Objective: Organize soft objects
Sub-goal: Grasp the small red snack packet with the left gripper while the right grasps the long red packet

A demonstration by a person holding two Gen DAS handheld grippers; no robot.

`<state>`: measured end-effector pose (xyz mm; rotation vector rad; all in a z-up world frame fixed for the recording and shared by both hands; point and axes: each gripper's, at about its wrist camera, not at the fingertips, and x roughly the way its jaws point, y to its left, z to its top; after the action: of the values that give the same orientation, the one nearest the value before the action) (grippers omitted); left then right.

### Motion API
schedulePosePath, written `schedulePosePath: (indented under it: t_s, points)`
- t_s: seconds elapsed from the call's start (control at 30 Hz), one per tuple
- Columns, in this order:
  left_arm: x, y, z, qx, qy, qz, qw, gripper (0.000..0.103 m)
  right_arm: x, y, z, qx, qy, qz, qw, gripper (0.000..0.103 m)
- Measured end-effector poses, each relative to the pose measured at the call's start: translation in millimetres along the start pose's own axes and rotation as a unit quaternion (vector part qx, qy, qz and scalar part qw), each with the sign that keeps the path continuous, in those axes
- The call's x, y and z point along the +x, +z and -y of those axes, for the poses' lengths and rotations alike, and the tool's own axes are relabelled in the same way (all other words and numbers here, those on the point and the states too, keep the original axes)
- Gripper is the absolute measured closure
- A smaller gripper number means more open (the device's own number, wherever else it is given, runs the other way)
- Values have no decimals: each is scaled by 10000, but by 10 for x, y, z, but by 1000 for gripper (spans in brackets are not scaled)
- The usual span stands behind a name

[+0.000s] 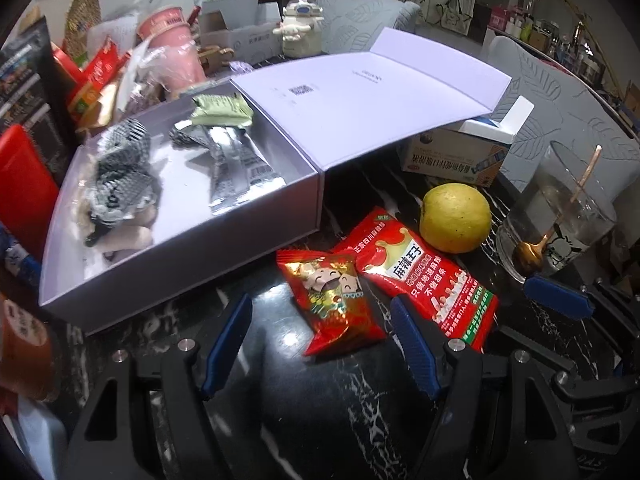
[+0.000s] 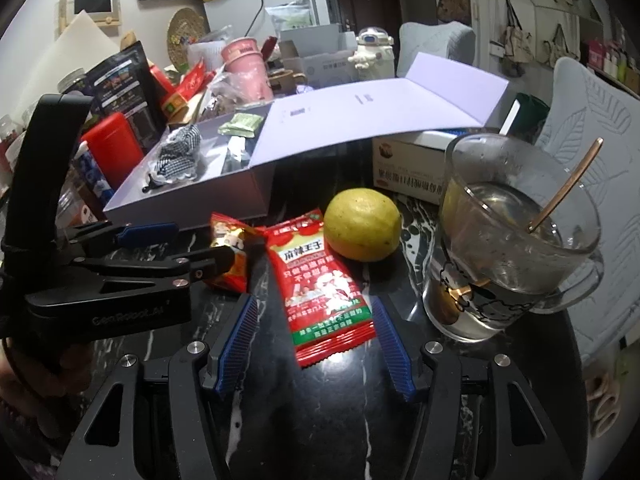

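Observation:
An open lavender box [image 1: 180, 256] [image 2: 192, 208] holds a checkered cloth [image 1: 120, 168] [image 2: 176, 156], silver sachets [image 1: 236, 168] and a green packet [image 1: 222, 110] [image 2: 240, 124]. On the black marble table lie a small red snack packet [image 1: 332, 300] [image 2: 230, 256] and a larger red snack packet [image 1: 424, 276] [image 2: 320, 288]. My left gripper [image 1: 322, 312] [image 2: 176, 246] is open, its fingers either side of the small packet. My right gripper [image 2: 314, 312] is open around the near end of the larger packet; its fingertip [image 1: 558, 294] shows in the left wrist view.
A yellow-green fruit [image 1: 454, 218] [image 2: 362, 224] sits behind the packets. A glass mug with a spoon [image 1: 556, 216] [image 2: 516, 236] stands at the right. A medicine box [image 1: 456, 152] [image 2: 408, 172] lies under the box lid [image 1: 360, 92]. Clutter lines the left and back.

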<state>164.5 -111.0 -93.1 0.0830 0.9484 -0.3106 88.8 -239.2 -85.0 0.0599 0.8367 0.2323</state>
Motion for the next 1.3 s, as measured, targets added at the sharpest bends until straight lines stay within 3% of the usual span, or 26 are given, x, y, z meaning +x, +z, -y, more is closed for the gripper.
schedulePosePath:
  t_s: [0.23,0.4,0.73,1.17,1.3]
  points:
    - [194,58,-19,12,-51,-132,9999,32,111,31,65,95,88,-130,9998,40]
    - [299,58,-30,9,-311,-303,9991,64,181,55,80,79,113,-216,9997,38]
    - [66,-7,-85,9,-334,-104,9994,65,387,133,23,-194,261,-523,9981,36]
    - [-238,-254,-374,-381,-252,-79,9989,65,615,141,-139,-485,-335,-785,9952,30]
    - [-266,-297,-429,-489,-254,-87,9984,65,678,144,-192,-584,-403,-799,9943,24]
